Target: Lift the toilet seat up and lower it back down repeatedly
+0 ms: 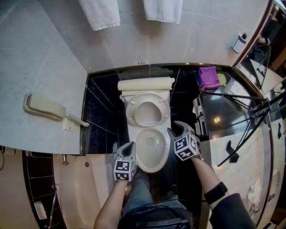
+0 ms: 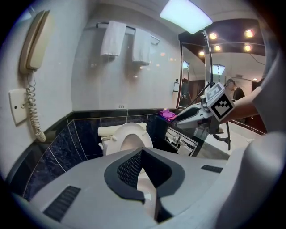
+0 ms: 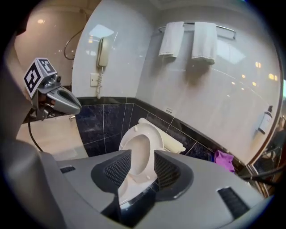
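Toilet seat (image 1: 131, 111) is up, right gripper (image 3: 143, 167) open and empty, left gripper (image 2: 142, 154) pinched shut (nudged nearward, the seat could slam).

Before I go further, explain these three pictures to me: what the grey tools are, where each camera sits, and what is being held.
No robot here: a person holds a hand-held gripper in each hand. The top-down picture comes from a camera on the person's head. The other two come from cameras riding on each tool, looking along its jaws. The left hand-held gripper has its jaws together. The right hand-held gripper has them apart. Neither holds anything. The toilet seat is lifted up, leaving the bowl open. A wall telephone, two towels and a purple cloth are nearby.
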Demonstrator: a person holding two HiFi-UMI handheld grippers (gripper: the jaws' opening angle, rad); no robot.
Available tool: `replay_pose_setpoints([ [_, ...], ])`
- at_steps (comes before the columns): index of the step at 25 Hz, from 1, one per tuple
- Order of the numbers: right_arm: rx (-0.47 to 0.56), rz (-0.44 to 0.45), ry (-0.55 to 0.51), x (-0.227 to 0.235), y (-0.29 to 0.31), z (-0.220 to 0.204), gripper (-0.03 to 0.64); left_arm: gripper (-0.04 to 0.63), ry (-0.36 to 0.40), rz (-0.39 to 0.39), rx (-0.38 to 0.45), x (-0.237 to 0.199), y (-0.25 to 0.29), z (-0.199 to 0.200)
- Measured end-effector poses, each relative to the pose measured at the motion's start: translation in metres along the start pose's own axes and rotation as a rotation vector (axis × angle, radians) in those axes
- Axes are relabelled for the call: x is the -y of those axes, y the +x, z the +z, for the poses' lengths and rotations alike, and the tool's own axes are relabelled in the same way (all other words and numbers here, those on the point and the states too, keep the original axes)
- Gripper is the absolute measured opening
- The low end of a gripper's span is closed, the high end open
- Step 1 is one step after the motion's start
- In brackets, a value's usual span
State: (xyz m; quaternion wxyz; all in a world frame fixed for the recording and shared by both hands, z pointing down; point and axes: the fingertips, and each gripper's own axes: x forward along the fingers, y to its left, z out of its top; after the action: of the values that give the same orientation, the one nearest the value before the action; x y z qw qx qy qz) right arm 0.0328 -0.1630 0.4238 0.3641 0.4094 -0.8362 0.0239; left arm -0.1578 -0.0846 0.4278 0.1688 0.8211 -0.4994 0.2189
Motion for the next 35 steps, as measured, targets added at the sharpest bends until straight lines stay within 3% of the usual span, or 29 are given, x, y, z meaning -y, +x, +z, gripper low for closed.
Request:
replay_pose_setpoints([
  [6, -0.036, -0.017, -0.232, 0.036, 0.085, 0.023, 0.192, 0.000, -0.009, -0.021, -0.022, -0.019, 0.064, -0.010],
  [15, -0.080, -0.004, -0.402, 0.063, 0.193, 0.046, 0.192, 0.000, -0.050, -0.032, -0.049, -0.044, 0.131, -0.026],
  [24, -0.135, 0.018, -0.425, 0.072, 0.253, 0.034, 0.156, 0.000, -0.043, -0.046, -0.037, -0.062, 0.164, -0.019],
  [26, -0.143, 0.022, -0.422, 0.074, 0.259, 0.030, 0.095, 0.000, -0.046, -0.046, -0.038, -0.065, 0.166, -0.022],
  [35, -0.134, 0.000, -0.421, 0.071, 0.254, 0.031, 0.098, 0.000, -0.061, -0.045, -0.064, -0.062, 0.166, -0.039],
])
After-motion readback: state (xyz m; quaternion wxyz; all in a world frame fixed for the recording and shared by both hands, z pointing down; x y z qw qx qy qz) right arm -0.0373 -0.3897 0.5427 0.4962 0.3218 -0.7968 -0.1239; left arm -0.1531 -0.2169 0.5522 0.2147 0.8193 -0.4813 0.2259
